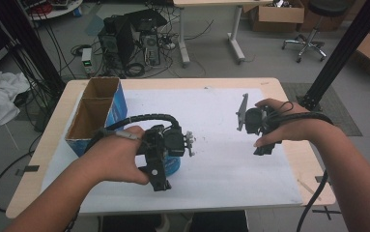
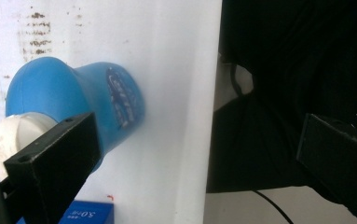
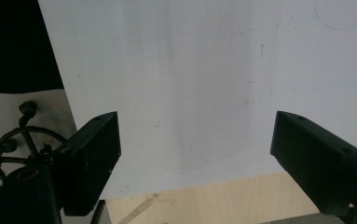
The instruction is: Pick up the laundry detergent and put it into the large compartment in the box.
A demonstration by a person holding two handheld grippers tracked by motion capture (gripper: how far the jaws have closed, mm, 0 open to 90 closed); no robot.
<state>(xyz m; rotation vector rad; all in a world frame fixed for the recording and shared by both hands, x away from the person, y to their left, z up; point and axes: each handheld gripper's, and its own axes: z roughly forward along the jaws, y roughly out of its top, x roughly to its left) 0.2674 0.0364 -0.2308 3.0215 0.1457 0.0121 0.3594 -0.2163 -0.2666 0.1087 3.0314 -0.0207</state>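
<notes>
Pale wood forms the table, and a smooth white sheet, lightly scuffed and speckled, covers most of its top. At the sheet's far left corner stands an open cardboard box with blue outer sides and two brown compartments. A blue plastic bottle with a rounded shoulder and a white cap lies on its side near the sheet's near edge; its printed label is too blurred to read, and from above the left hand and left gripper hide most of it. That gripper's matte black jaws are spread wide, one overlapping the cap, the other off the sheet's edge. The right gripper, held by the right hand, hangs over bare sheet, jaws wide apart and empty.
</notes>
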